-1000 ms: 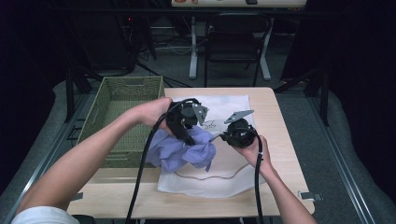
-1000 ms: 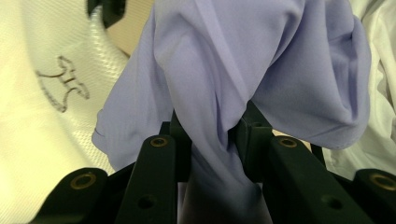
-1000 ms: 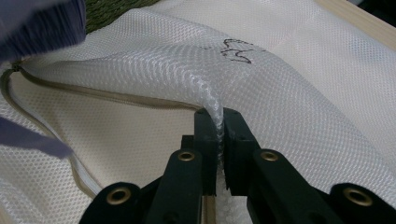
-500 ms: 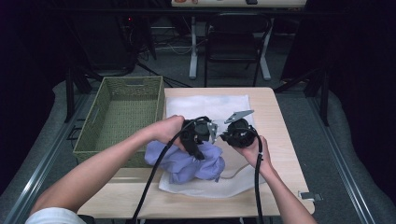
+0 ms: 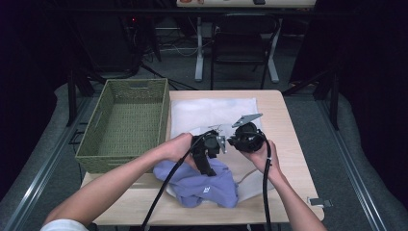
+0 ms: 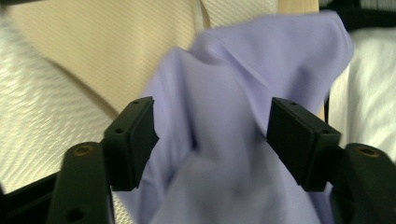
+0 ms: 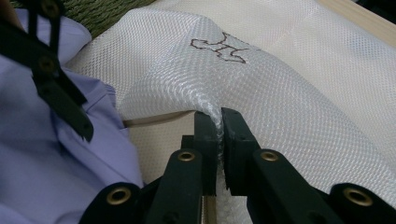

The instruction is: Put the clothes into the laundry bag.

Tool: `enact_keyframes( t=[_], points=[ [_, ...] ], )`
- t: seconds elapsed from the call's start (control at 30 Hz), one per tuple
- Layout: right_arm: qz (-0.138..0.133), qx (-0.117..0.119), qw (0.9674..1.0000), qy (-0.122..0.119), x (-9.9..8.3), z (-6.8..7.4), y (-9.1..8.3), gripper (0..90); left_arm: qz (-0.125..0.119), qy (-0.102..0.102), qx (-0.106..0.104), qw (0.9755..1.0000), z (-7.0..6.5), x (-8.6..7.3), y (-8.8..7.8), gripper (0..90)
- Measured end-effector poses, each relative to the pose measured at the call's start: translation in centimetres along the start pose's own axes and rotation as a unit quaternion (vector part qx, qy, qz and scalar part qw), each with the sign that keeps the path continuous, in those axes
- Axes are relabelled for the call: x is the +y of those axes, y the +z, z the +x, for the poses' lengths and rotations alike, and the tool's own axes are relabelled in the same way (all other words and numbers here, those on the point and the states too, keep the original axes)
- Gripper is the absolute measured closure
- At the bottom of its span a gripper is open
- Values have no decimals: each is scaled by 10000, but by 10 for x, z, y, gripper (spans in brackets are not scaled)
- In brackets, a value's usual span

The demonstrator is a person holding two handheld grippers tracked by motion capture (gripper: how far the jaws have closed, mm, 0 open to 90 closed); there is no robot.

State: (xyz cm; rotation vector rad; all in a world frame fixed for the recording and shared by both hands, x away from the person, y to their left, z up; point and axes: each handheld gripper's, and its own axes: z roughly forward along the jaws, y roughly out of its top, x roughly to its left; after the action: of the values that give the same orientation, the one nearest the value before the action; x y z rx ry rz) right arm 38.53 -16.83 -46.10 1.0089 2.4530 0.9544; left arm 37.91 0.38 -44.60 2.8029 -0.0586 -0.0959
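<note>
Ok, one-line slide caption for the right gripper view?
Right gripper shut on a fold of white mesh cloth, crumpled lilac fabric garment beside it.

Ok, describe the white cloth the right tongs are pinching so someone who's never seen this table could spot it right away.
On the wooden table, right of the green woven basket, a white mesh cloth lies spread over the middle. The right tongs are shut on a raised fold of it. Unlike the smooth lavender garment heaped on its near edge, it is coarse-woven, shiny white, with a small dark stitched outline.
</note>
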Motion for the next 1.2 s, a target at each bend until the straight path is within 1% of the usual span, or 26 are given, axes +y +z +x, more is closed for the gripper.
enact_keyframes(
  t=[0.03,0.13,0.17,0.2,0.27,0.37,0.43,0.5,0.53,0.57,0.6,0.63,0.67,0.7,0.77,0.8,0.83,0.93,0.97,1.03,1.07,1.1,1.17,1.2],
  points=[
    [-4,2,10000,-3,0,0,0,858,0,0,0,10000,0,0,0,309],
    [-2,4,10000,1,0,0,-1,858,-196,-106,199,9996,-6,-7,-9,291],
    [6,-2,10000,4,0,0,-1,858,-234,-114,260,9993,-8,-8,-11,284],
    [8,-2,10000,5,0,0,0,858,-271,-148,297,9991,-11,-10,-11,280],
    [15,-12,10000,5,0,1,-1,858,-351,-204,307,9987,-16,-13,-10,276],
    [18,-26,10000,-10,1,1,-1,858,-373,-287,296,9985,-23,-18,2,276],
    [27,-23,10000,0,1,1,-1,858,-396,-363,226,9983,-26,-21,11,277],
    [36,-21,10000,5,0,1,-1,858,-361,-429,237,9981,-27,-23,21,289],
    [39,-9,10000,31,0,1,-1,858,-346,-450,311,9979,-28,-24,25,309],
    [40,-2,10000,34,0,1,-1,858,-333,-541,391,9972,-29,-26,32,326],
    [44,-2,10000,32,0,1,-1,858,-333,-541,391,9972,-29,-26,32,345],
    [44,-2,10000,32,0,1,-1,858,-300,-542,440,9971,-30,-27,35,345],
    [51,4,10000,36,0,1,0,858,-347,-572,593,9960,-32,-28,39,352],
    [56,6,10000,36,-1,1,0,858,-326,-543,669,9957,-34,-29,42,370],
    [64,1,10000,34,-1,1,0,858,-370,-609,728,9948,-36,-30,46,411],
    [79,-3,10000,33,-1,2,0,858,-374,-624,766,9944,-37,-31,49,448],
    [79,-3,10000,33,-1,2,0,858,-395,-621,806,9940,-37,-32,52,448],
    [104,18,9999,32,-1,2,0,859,-441,-794,791,9927,-37,-36,59,543],
    [108,21,9999,39,-1,2,0,859,-527,-825,769,9922,-36,-37,60,570],
    [117,18,9999,72,-1,2,0,860,-661,-981,707,9905,-37,-40,63,652],
    [122,15,9999,70,-2,2,0,860,-732,-977,704,9900,-37,-40,64,685],
    [123,20,9999,89,-1,2,0,860,-781,-1015,710,9892,-38,-41,64,724],
    [118,29,9999,73,-1,2,0,861,-867,-1041,786,9877,-39,-42,64,800],
    [118,27,9999,77,-1,2,0,861,-887,-1024,850,9871,-39,-42,63,820]
  ],
)
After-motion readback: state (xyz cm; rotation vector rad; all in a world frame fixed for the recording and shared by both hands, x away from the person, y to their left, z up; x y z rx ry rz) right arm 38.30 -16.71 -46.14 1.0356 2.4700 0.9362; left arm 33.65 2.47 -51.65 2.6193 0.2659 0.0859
